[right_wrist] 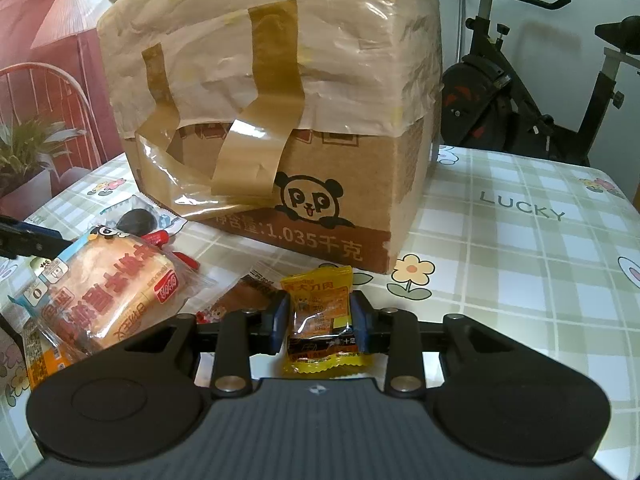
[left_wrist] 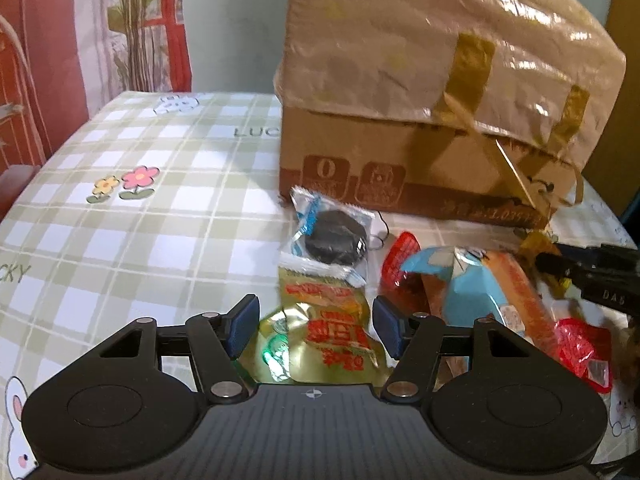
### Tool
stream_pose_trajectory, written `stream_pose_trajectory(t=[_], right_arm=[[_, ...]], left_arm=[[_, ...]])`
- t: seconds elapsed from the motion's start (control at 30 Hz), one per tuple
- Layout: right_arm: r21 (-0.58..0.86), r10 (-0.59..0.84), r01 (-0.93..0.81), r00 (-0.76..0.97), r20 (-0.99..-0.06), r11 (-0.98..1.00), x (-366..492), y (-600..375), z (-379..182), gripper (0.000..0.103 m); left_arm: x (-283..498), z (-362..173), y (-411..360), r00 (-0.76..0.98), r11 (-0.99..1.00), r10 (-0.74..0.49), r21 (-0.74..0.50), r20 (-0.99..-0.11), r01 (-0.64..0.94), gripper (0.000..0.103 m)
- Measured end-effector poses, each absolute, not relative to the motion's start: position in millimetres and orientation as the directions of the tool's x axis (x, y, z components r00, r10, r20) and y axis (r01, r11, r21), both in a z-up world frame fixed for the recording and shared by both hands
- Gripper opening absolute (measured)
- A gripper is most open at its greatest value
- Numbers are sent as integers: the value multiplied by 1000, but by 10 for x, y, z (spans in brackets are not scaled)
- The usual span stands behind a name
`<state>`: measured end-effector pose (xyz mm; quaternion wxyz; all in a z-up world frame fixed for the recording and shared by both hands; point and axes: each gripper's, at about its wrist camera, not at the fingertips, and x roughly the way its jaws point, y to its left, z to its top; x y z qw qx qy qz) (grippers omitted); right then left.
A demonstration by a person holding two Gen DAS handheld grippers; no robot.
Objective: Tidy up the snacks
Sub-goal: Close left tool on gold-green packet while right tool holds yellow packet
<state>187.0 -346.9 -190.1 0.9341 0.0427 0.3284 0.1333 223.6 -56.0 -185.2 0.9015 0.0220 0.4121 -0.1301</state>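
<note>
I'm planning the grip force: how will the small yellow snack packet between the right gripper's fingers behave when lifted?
The yellow snack packet looks like thin crinkled film, so it is probably light and floppy, and its free ends may droop. The glossy wrapper could slide between the right gripper pads, which stand close against its sides. Its flat contents probably tolerate a modest squeeze.

A green-and-white plaid tablecloth (right_wrist: 520,240), printed with flowers, rabbits and the word LUCKY, covers the table. Behind it on one side stands a black exercise bike (right_wrist: 520,92). On the other hangs a red curtain (left_wrist: 176,28) printed with a grassy plant.
</note>
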Motion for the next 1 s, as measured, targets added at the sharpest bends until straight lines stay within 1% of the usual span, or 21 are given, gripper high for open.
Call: stream_pose_trajectory(t=[0.1, 0.47, 0.57, 0.7, 0.87, 0.93, 1.0], right_arm=[[170, 276, -218, 749, -602, 961, 1867, -3466, -1902, 35], [170, 276, -217, 749, -602, 961, 1868, -3468, -1904, 35], [170, 276, -217, 749, -602, 961, 1867, -3468, -1904, 35], [170, 276, -217, 749, -602, 961, 1869, -3467, -1904, 35], [171, 276, -217, 749, -602, 961, 1867, -3466, -1905, 35], [170, 276, -217, 749, -602, 961, 1867, -3465, -1905, 35], [171, 276, -217, 749, -602, 961, 1868, -3468, -1906, 35]], left_arm=[[2188, -1876, -595, 638, 962, -208, -39, -742, 269, 70], [2202, -1905, -571, 644, 966, -189, -23, -741, 257, 70], [2189, -1914, -575, 647, 964, -191, -15, -738, 267, 72], [2181, -1964, -611, 654, 958, -167, 36, -738, 285, 76], [2204, -1998, -621, 654, 954, -159, 55, -740, 295, 76], [2187, -1990, -603, 658, 953, -162, 56, -735, 297, 74], [2170, -1976, -580, 671, 954, -159, 63, -725, 293, 62]])
